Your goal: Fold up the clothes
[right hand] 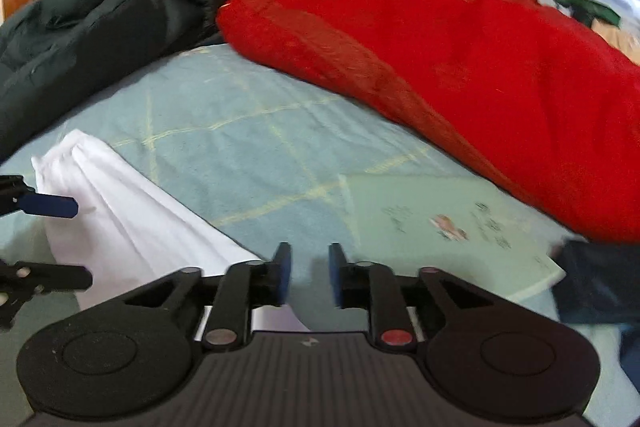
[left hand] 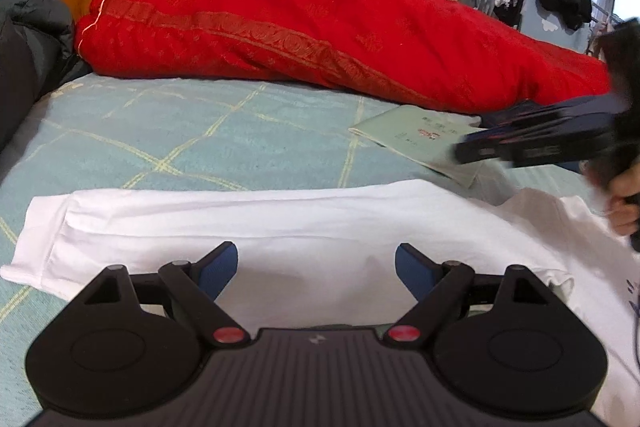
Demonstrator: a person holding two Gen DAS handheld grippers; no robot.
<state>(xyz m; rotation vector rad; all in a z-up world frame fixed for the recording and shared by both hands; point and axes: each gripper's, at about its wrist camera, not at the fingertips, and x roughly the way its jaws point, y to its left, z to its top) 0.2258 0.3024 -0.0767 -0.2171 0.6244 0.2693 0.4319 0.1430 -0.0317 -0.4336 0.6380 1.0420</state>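
Black left gripper (left hand: 316, 267) hovers tilted down over the white cotton T-shirt (left hand: 280, 227), its blue-padded fingers (left hand: 218, 269) spread wide and empty. Right gripper (right hand: 310, 277) angles in above the shirt's right side, fingers slightly parted, grasping nothing. Folded lengthwise, the shirt lies on the pale green checked bed sheet (left hand: 180, 131), near a red quilt (left hand: 320, 27) and a green booklet (left hand: 420, 139).

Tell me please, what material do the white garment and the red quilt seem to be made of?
White garment: probably thin matte cotton knit; it lies flat with soft creases and a stitched hem. Red quilt: seemingly satin-like fabric over padding; it has a slight sheen, a woven band pattern, and a puffy shape.
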